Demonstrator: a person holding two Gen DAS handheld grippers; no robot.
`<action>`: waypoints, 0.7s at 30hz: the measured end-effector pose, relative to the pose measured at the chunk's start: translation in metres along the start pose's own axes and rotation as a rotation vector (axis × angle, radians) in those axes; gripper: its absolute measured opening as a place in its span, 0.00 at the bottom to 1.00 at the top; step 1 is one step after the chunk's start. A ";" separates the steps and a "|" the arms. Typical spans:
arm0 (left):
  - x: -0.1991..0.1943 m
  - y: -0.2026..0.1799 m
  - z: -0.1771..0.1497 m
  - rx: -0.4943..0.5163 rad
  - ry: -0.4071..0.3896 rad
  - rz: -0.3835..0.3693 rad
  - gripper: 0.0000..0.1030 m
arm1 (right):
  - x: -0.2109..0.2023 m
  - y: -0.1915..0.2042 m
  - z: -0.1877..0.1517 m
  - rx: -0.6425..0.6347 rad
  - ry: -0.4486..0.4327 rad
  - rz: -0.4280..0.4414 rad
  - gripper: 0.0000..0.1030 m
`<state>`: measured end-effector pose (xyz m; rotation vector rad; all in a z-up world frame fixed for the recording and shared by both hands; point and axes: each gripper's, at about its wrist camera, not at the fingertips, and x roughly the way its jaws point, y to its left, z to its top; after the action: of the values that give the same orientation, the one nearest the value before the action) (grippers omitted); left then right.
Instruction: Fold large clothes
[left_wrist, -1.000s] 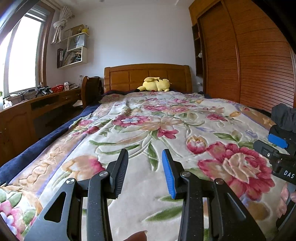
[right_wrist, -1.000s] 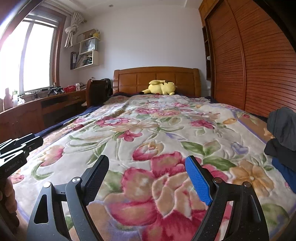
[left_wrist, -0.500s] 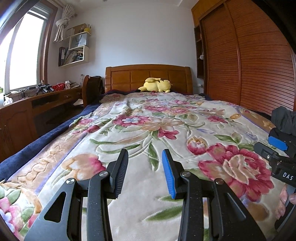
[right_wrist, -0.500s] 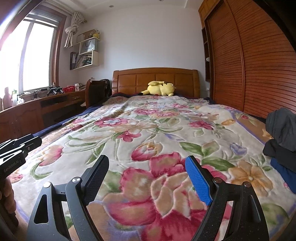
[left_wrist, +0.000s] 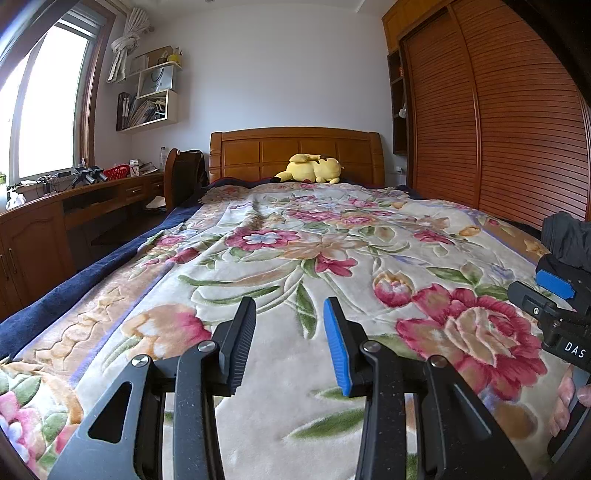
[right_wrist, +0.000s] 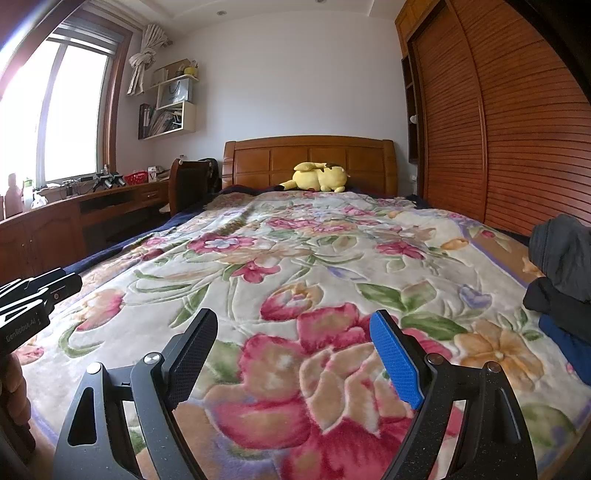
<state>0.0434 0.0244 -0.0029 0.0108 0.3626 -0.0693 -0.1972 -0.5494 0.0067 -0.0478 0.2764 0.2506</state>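
Note:
A pile of dark clothes (right_wrist: 561, 266), grey, black and blue, lies at the bed's right edge; it also shows in the left wrist view (left_wrist: 567, 240). My left gripper (left_wrist: 290, 314) is open and empty, held low over the floral blanket (left_wrist: 295, 251) near the foot of the bed. My right gripper (right_wrist: 293, 326) is open wider and empty, over the blanket's (right_wrist: 288, 266) big red flower, left of the clothes pile. Each gripper shows at the edge of the other's view: the right one (left_wrist: 554, 295), the left one (right_wrist: 40, 291).
A yellow plush toy (left_wrist: 310, 169) lies by the wooden headboard (left_wrist: 295, 147). A slatted wooden wardrobe (left_wrist: 498, 110) lines the right side. A desk (left_wrist: 74, 199) and chair (left_wrist: 184, 177) stand on the left under the window.
Both grippers have stayed open and nearly still; the views have only shifted slightly.

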 end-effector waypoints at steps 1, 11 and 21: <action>0.000 0.000 0.000 0.002 0.000 0.000 0.38 | 0.000 0.000 0.000 0.000 -0.001 -0.001 0.83; 0.001 0.001 -0.001 0.001 0.001 0.002 0.38 | 0.000 -0.001 0.000 0.002 -0.004 -0.002 0.83; 0.001 0.003 -0.001 0.001 0.000 0.004 0.38 | 0.000 -0.001 0.000 0.004 -0.004 -0.003 0.83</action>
<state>0.0442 0.0269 -0.0045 0.0125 0.3625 -0.0650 -0.1973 -0.5502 0.0073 -0.0436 0.2729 0.2466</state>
